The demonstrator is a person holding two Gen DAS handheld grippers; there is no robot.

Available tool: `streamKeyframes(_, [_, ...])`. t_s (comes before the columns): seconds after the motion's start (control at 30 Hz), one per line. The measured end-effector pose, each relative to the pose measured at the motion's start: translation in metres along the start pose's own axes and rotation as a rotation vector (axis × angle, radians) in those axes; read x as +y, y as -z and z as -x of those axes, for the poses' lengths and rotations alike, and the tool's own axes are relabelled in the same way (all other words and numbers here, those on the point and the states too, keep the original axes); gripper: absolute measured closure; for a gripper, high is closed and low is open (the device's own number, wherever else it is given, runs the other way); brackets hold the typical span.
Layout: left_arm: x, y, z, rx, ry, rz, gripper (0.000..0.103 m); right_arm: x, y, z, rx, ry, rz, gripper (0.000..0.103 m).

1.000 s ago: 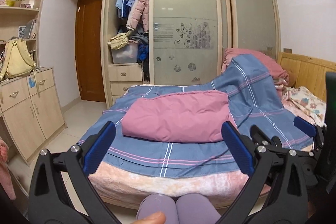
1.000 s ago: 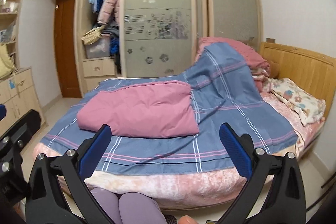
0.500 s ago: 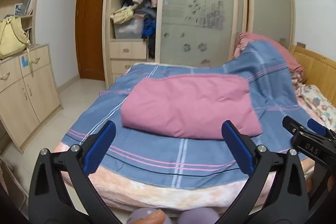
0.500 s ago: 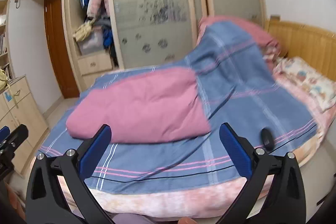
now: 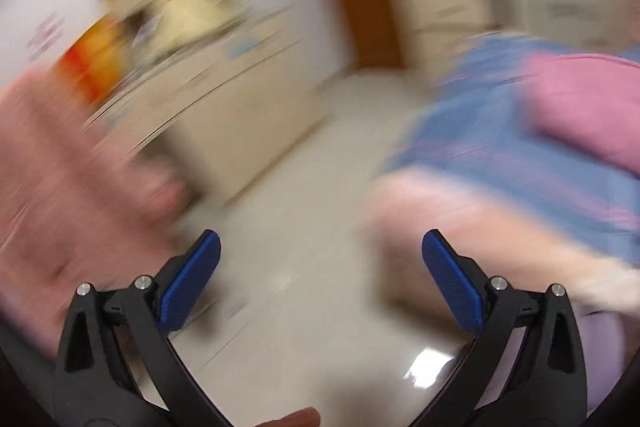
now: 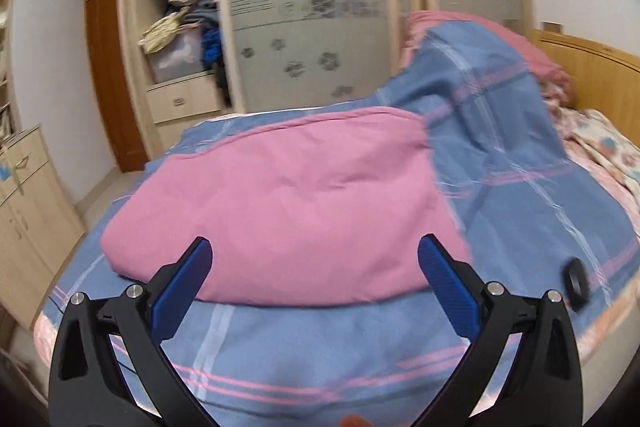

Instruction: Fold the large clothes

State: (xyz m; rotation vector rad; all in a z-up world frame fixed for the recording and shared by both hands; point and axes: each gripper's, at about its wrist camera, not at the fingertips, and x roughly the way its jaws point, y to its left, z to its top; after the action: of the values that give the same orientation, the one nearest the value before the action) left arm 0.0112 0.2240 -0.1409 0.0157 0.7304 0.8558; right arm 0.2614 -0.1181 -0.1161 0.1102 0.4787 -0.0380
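pink folded cloth (image 6: 288, 203) lies on the blue checked sheet (image 6: 500, 163) of the bed. right gripper (image 6: 314, 277) hovers at its near edge, jaws spread wide, holding nothing. left gripper (image 5: 320, 277) is also wide open and empty, above the pale floor (image 5: 296, 195); its view is blurred.

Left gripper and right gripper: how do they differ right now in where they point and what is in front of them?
The right gripper faces the bed, with the folded pink cloth lying on the blue sheet just ahead of it. The left gripper points aside at bare floor, the bed only at the right edge of its view. The right wrist view is fairly sharp; the left wrist view is heavily smeared by motion blur. Both are open and hold nothing.
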Motion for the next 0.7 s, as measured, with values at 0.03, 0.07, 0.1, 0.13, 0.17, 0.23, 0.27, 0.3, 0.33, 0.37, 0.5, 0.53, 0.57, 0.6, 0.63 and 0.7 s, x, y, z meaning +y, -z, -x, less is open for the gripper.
streamKeyframes(0.03, [0.046, 0.011, -0.002, 0.056, -0.112, 0.066, 0.002, 0.013, -0.002, -0.008, -0.01, -0.017, 0.012, 0.001])
streamKeyframes(0.07, [0.077, 0.022, 0.002, 0.086, -0.207, 0.11, 0.002, 0.023, -0.005, -0.012, -0.02, -0.025, 0.017, 0.001])
streamKeyframes(0.1, [0.107, 0.034, 0.011, 0.112, -0.317, 0.152, 0.002, 0.035, -0.007, -0.017, -0.031, -0.045, 0.02, 0.001])
streamKeyframes(0.13, [0.139, 0.05, 0.026, 0.145, -0.459, 0.199, 0.002, 0.047, -0.009, -0.021, -0.038, -0.066, 0.019, 0.001])
streamKeyframes(0.17, [0.158, 0.062, 0.039, 0.171, -0.548, 0.228, 0.002, 0.058, -0.012, -0.024, -0.043, -0.086, 0.021, 0.001])
streamKeyframes(0.23, [0.19, 0.086, 0.069, 0.234, -0.709, 0.289, 0.002, 0.088, -0.017, -0.029, -0.055, -0.144, 0.038, 0.001])
streamKeyframes(0.27, [0.202, 0.099, 0.088, 0.257, -0.778, 0.317, 0.002, 0.101, -0.019, -0.031, -0.058, -0.169, 0.05, 0.001])
streamKeyframes(0.3, [0.21, 0.108, 0.104, 0.272, -0.834, 0.337, 0.002, 0.114, -0.02, -0.032, -0.06, -0.195, 0.063, 0.001])
streamKeyframes(0.33, [0.215, 0.115, 0.118, 0.285, -0.878, 0.356, 0.002, 0.127, -0.02, -0.033, -0.061, -0.222, 0.076, 0.001])
streamKeyframes(0.37, [0.22, 0.126, 0.136, 0.297, -0.923, 0.398, 0.002, 0.143, -0.02, -0.032, -0.057, -0.26, 0.089, 0.001])
streamKeyframes(0.5, [0.232, 0.159, 0.189, 0.3, -0.944, 0.535, 0.002, 0.185, -0.012, -0.023, -0.026, -0.371, 0.127, 0.001])
streamKeyframes(0.53, [0.234, 0.167, 0.2, 0.314, -0.962, 0.545, 0.002, 0.196, -0.01, -0.02, -0.021, -0.395, 0.134, 0.001])
streamKeyframes(0.57, [0.233, 0.175, 0.211, 0.323, -0.992, 0.547, 0.002, 0.204, -0.01, -0.016, -0.017, -0.414, 0.136, 0.001])
streamKeyframes(0.6, [0.239, 0.184, 0.22, 0.331, -1.019, 0.547, 0.002, 0.212, -0.01, -0.012, -0.01, -0.44, 0.136, 0.001])
streamKeyframes(0.63, [0.24, 0.191, 0.23, 0.343, -1.043, 0.547, 0.002, 0.222, -0.01, -0.007, -0.002, -0.471, 0.138, 0.001])
streamKeyframes(0.7, [0.246, 0.207, 0.249, 0.376, -1.078, 0.548, 0.002, 0.24, -0.011, 0.003, 0.006, -0.516, 0.151, 0.001])
